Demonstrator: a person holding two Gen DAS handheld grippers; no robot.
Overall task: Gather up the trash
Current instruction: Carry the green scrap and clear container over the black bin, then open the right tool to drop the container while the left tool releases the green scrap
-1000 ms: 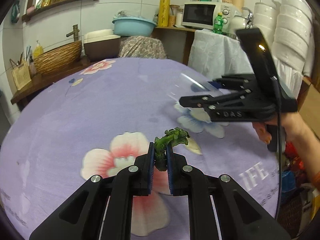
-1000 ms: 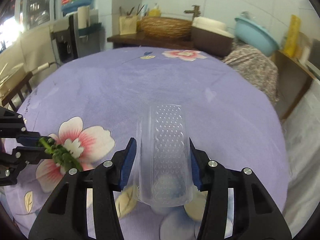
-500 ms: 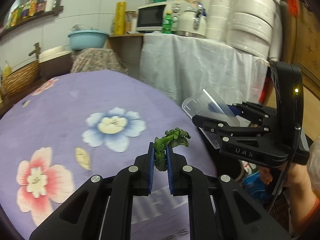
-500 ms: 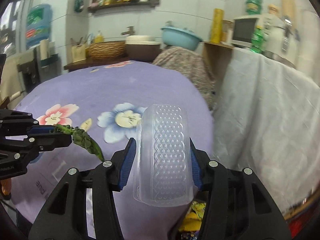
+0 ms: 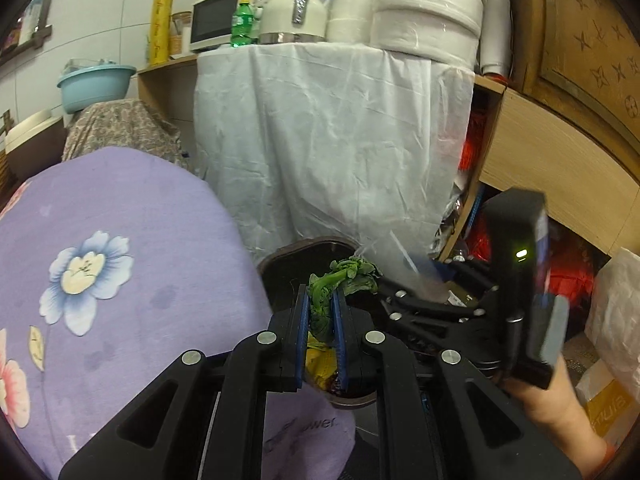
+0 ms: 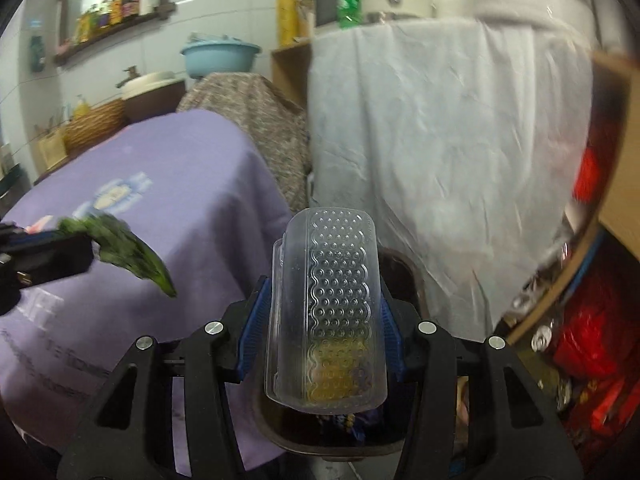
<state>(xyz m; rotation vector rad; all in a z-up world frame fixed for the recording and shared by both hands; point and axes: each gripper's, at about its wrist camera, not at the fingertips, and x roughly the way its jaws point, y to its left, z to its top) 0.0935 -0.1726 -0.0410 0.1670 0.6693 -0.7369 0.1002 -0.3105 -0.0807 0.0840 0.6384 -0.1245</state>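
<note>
My left gripper is shut on a limp green vegetable scrap and holds it over a dark trash bin beside the table. The scrap also shows at the left of the right wrist view. My right gripper is shut on a clear embossed plastic container and holds it above the same bin. In the left wrist view the right gripper sits just right of the scrap, over the bin. Yellow and dark trash lies inside the bin.
The round table with a purple floral cloth lies to the left. A white-draped counter stands behind the bin. A wooden shelf unit with red bags is on the right.
Both grippers have swung right, off the table, and now hang over the trash bin. Each still holds its item.
</note>
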